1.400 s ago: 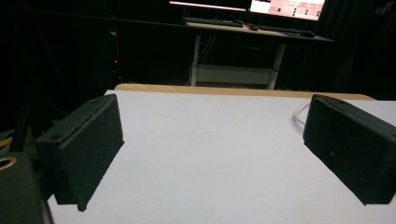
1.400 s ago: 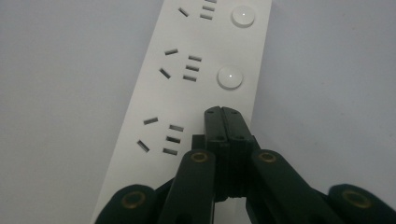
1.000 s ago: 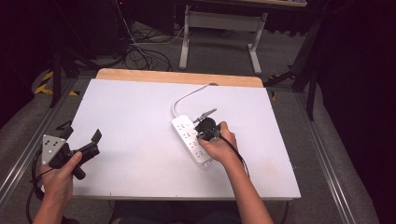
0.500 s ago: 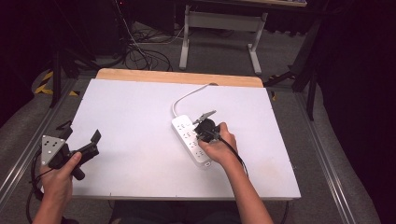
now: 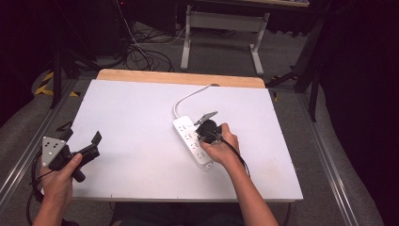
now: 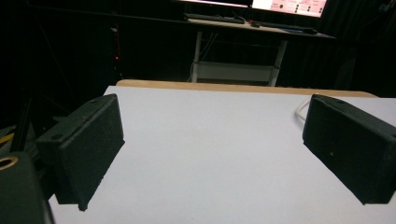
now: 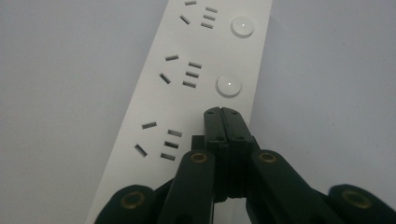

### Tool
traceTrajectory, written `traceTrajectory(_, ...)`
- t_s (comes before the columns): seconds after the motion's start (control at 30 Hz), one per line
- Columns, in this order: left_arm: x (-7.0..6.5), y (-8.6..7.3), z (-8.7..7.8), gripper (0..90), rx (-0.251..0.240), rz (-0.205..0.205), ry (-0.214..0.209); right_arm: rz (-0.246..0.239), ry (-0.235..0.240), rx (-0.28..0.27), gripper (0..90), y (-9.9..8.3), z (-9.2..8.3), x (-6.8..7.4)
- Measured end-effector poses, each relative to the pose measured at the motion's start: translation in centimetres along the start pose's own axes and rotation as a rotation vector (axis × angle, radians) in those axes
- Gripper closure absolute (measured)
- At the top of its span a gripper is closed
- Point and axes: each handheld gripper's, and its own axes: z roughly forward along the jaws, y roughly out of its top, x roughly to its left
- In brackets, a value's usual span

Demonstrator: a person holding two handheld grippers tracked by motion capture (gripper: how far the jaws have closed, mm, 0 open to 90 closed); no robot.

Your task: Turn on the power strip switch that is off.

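Pressing a switch on the power strip [image 7: 201,74]

Right gripper [image 7: 223,113], jaws clenched empty, should push straight down on the button [image 7: 229,85]; left gripper [image 5: 80,141] waits released.

White table [image 5: 131,117], perhaps floor cables [image 5: 141,56]

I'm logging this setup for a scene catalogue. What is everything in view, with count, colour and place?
power strip: one, white, right of the table's centre, lying diagonally
round buttons: two showing, white, beside the socket groups on the strip
cord: one, white, curving from the strip's far end toward the back edge
table: one, white top with a wooden strip along the far edge
desk frame: one, pale grey, on the floor behind the table
left gripper: one, black, fingers wide apart, at the table's left edge
right gripper: one, black, fingers shut together, tips over the strip near a button
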Motion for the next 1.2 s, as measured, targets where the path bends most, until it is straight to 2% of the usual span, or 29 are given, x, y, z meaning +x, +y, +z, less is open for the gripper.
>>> traceTrajectory(0.17, -0.1, 0.0, 0.0, 5.9, 0.004, 0.008, -0.005, 0.006, -0.004, -0.015, 90.0, -0.1, 0.0, 0.0)
traceTrajectory(0.23, -0.1, 0.0, 0.0, 5.9, 0.003, 0.008, -0.006, 0.023, 0.002, -0.036, 90.0, -0.1, 0.1, -0.2)
traceTrajectory(0.33, -0.1, 0.0, 0.0, 6.0, 0.004, 0.005, -0.005, -0.026, -0.030, -0.036, 90.0, -0.1, 0.1, 0.0)
traceTrajectory(0.4, 0.0, 0.0, 0.1, 6.0, 0.005, 0.005, -0.006, -0.034, -0.036, -0.040, 90.0, -0.1, 0.1, 0.0)
traceTrajectory(0.5, -0.1, 0.0, 0.1, 6.0, 0.006, 0.007, -0.004, -0.019, -0.029, -0.118, 90.0, -0.1, -0.8, -0.3)
traceTrajectory(0.7, 0.0, -0.1, 0.1, 6.2, 0.009, 0.011, -0.002, 0.019, -0.023, -0.175, 90.0, -0.5, -2.4, -1.4)
traceTrajectory(0.73, 0.0, -0.1, 0.1, 6.2, 0.009, 0.008, -0.002, 0.031, -0.015, -0.203, 90.0, -0.8, -3.2, -2.0)
traceTrajectory(0.8, 0.0, -0.1, 0.1, 6.2, 0.010, 0.012, 0.000, 0.039, -0.018, -0.221, 90.0, -1.0, -3.6, -2.3)
traceTrajectory(0.83, -0.1, -0.1, 0.1, 6.2, 0.009, 0.013, 0.001, 0.053, -0.013, -0.263, 90.0, -1.4, -4.4, -2.8)
traceTrajectory(0.87, -0.1, -0.1, 0.1, 6.2, 0.008, 0.015, 0.001, 0.049, -0.015, -0.282, 90.0, -1.6, -4.9, -3.1)
traceTrajectory(0.9, -0.1, -0.1, 0.1, 6.2, 0.011, 0.018, 0.000, 0.049, -0.015, -0.282, 90.0, -1.6, -4.9, -3.1)
traceTrajectory(1.03, -0.1, -0.1, 0.1, 6.2, 0.012, 0.015, 0.003, 0.059, -0.012, -0.354, 90.0, -3.2, -7.1, -4.3)
traceTrajectory(1.2, 0.0, -0.1, 0.1, 6.2, 0.012, 0.016, 0.007, 0.072, -0.019, -0.407, 90.0, -4.8, -8.4, -4.8)
